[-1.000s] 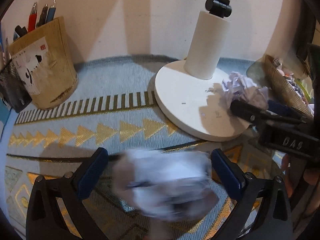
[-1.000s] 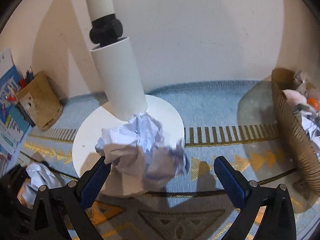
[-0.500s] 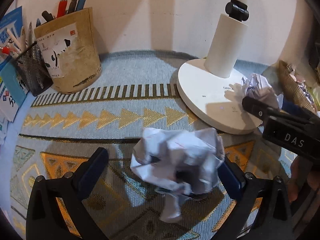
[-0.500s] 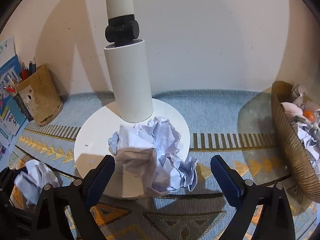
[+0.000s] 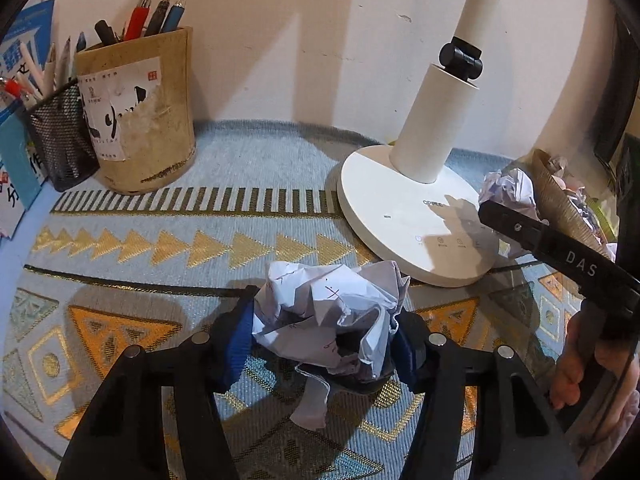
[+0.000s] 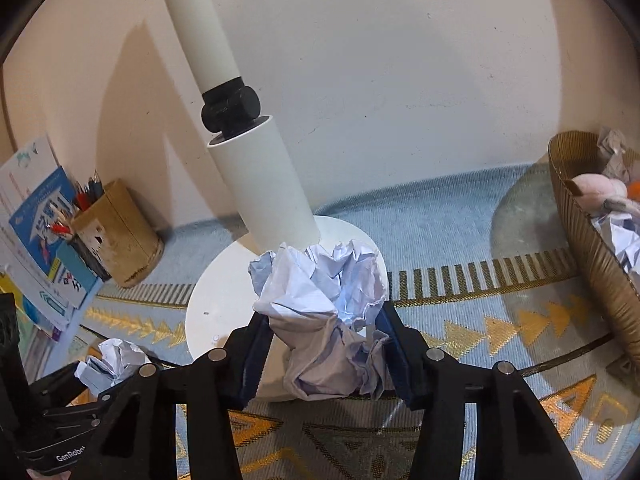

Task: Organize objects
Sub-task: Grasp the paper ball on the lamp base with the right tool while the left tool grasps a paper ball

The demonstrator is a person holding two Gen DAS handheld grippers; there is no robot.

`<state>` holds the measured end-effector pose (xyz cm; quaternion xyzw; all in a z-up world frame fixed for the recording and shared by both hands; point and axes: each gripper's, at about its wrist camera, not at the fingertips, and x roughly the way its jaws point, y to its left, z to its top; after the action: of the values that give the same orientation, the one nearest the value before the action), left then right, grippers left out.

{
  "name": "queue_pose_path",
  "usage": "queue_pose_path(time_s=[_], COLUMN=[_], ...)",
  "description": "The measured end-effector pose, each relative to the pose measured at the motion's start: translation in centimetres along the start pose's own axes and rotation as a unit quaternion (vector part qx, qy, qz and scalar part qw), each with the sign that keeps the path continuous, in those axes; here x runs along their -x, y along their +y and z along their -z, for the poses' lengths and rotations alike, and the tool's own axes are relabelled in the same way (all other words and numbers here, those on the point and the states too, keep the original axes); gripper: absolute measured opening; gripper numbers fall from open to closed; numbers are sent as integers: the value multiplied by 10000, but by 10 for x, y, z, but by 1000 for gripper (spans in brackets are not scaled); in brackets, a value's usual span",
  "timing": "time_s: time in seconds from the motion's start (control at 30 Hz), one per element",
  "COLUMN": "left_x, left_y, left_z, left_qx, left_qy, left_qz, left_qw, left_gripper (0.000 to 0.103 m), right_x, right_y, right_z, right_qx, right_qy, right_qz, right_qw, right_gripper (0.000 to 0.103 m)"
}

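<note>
We see the left gripper [image 5: 324, 336] with its jaws closed on a crumpled paper ball [image 5: 328, 320] above the patterned mat [image 5: 160, 240] on the tabletop, just in front of the white lamp base [image 5: 400, 220]. The right gripper [image 6: 324, 344] has its jaws clamped on a second paper wad [image 6: 324, 300], over the lamp base, with the woven basket [image 6: 580, 248] of crumpled papers well to the right.

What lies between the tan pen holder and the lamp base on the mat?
Nothing: the left wrist view shows only bare patterned mat between the pen holder and the lamp base.
</note>
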<state>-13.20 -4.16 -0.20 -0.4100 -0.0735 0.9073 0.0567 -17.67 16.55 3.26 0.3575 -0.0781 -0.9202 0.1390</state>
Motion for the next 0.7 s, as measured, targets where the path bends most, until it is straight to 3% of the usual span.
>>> queue_pose_path(time_s=[0.4, 0.53, 0.7], left_x=[-9, -8, -8], left_y=[4, 9, 3], left_z=[-3, -3, -3], left_qx=[115, 204, 84], left_qy=[35, 10, 23], left_qz=[-55, 41, -164], left_qw=[9999, 9998, 9998], left_gripper=[60, 60, 60], right_x=[-1, -2, 8], right_y=[11, 6, -9], right_z=[0, 0, 1], right_qx=[213, 72, -322], right_qy=[16, 41, -213], right_qz=[136, 112, -26], right_qw=[9997, 9999, 9993], right_gripper=[51, 51, 51])
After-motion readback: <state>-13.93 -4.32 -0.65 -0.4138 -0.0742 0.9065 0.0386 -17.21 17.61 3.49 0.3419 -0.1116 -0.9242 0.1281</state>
